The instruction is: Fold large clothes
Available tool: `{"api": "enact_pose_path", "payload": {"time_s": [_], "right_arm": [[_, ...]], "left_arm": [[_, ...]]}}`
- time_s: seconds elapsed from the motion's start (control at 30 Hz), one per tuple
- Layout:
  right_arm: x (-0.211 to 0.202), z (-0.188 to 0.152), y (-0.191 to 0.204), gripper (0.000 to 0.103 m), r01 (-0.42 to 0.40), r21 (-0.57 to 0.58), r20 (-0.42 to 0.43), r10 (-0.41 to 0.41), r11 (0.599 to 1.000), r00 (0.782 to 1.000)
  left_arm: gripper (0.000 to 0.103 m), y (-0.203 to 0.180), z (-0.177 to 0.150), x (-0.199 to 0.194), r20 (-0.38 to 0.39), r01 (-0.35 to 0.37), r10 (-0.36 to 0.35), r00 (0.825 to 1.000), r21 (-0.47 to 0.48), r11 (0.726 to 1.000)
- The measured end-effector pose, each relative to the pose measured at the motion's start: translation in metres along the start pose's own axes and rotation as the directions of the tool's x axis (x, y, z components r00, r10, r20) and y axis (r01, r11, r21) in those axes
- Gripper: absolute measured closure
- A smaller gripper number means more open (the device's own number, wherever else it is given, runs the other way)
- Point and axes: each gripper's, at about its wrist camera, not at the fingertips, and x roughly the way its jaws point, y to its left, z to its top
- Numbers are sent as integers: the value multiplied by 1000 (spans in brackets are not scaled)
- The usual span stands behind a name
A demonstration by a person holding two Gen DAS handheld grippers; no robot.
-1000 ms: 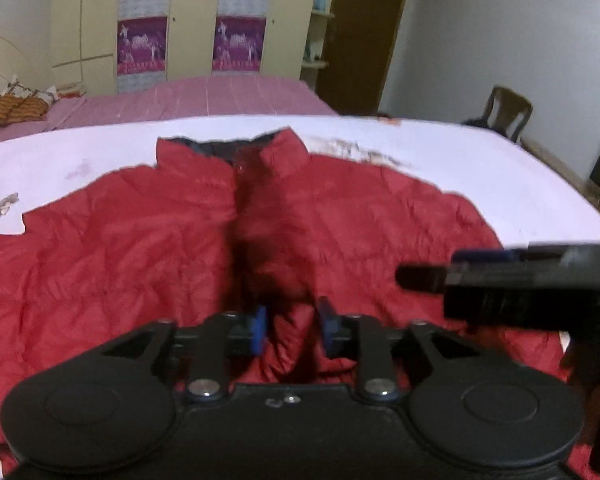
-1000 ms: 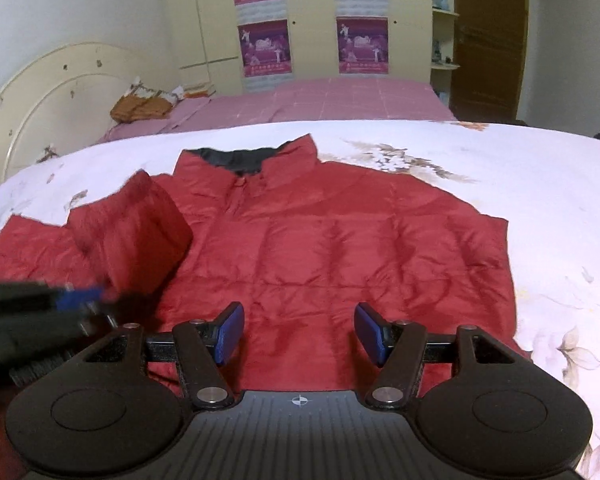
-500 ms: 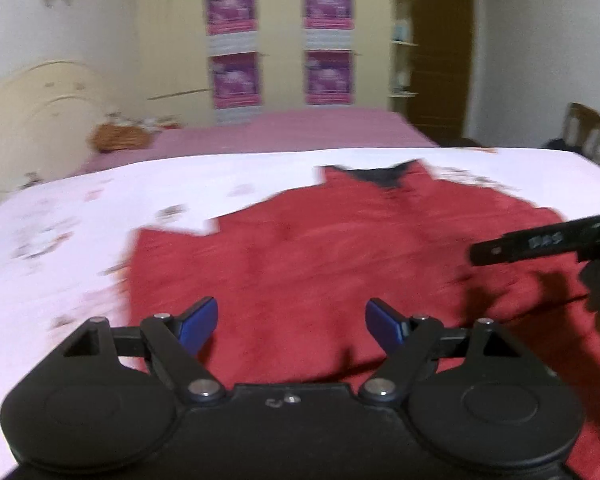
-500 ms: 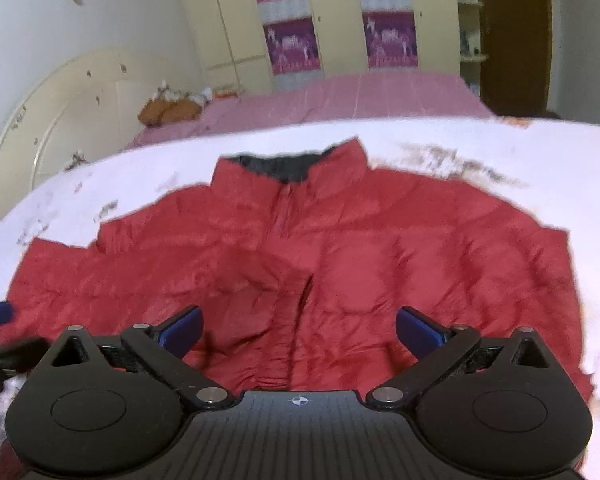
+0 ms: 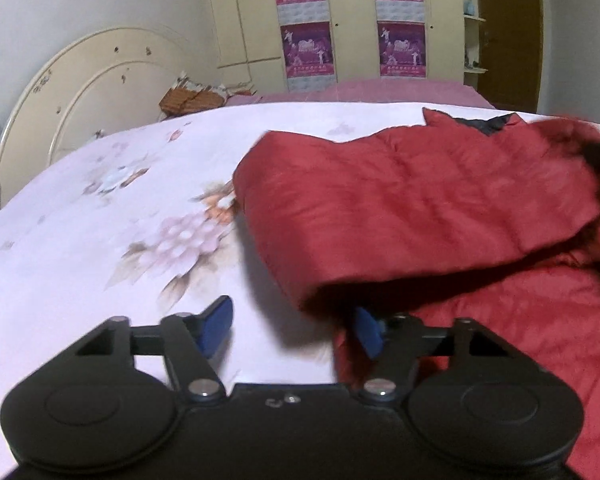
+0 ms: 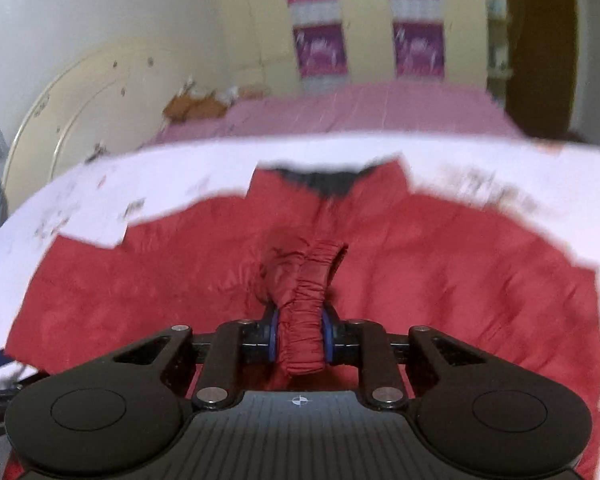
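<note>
In the left wrist view, a cream headboard (image 5: 80,96) stood at the far left behind the bed, whose floral sheet (image 5: 100,240) filled the left half of the frame. The left gripper (image 5: 288,330) hung low over the sheet with its blue pads spread wide and nothing between them; its right pad was partly tucked under the edge of the red puffer jacket (image 5: 420,208). A sleeve (image 5: 400,216) of that jacket lay folded across the body toward the right, where its end dissolved into a dark blur at the frame edge. The jacket's lower right part was cut off by the frame.

The right wrist view was smeared by motion, so the sheet's print and the jacket's outline were hard to read. The jacket lay spread on the bed, dark-lined collar (image 6: 320,178) toward the far edge, and its lower hem was hidden behind the gripper body. At the middle, the right gripper (image 6: 300,338) was pressed together on the elasticated cuff (image 6: 306,320) of a sleeve, the gathered fabric bunched upright between the pads. Wardrobe doors with purple posters (image 6: 418,50) stood behind a pink bedspread (image 6: 340,112).
</note>
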Motion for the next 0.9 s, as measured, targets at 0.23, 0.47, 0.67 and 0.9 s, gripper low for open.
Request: {"api": "enact_pose_path", "payload": {"time_s": [0.23, 0.47, 0.67, 0.9], "right_arm": [[-28, 3, -68, 83, 175, 53, 25, -177, 983, 984], [-10, -37, -102, 83, 273, 80, -126, -262, 959, 957], [-23, -43, -106, 80, 306, 94, -115, -295, 947, 949], [-51, -21, -94, 43, 284, 104, 35, -289, 953, 957]], "left_arm": [[73, -24, 8, 15, 20, 85, -87, 996, 86, 993], [79, -39, 4, 17, -10, 124, -124, 992, 152, 981], [77, -17, 17, -11, -36, 205, -203, 979, 69, 976], [73, -15, 40, -24, 28, 258, -257, 966, -16, 966]]}}
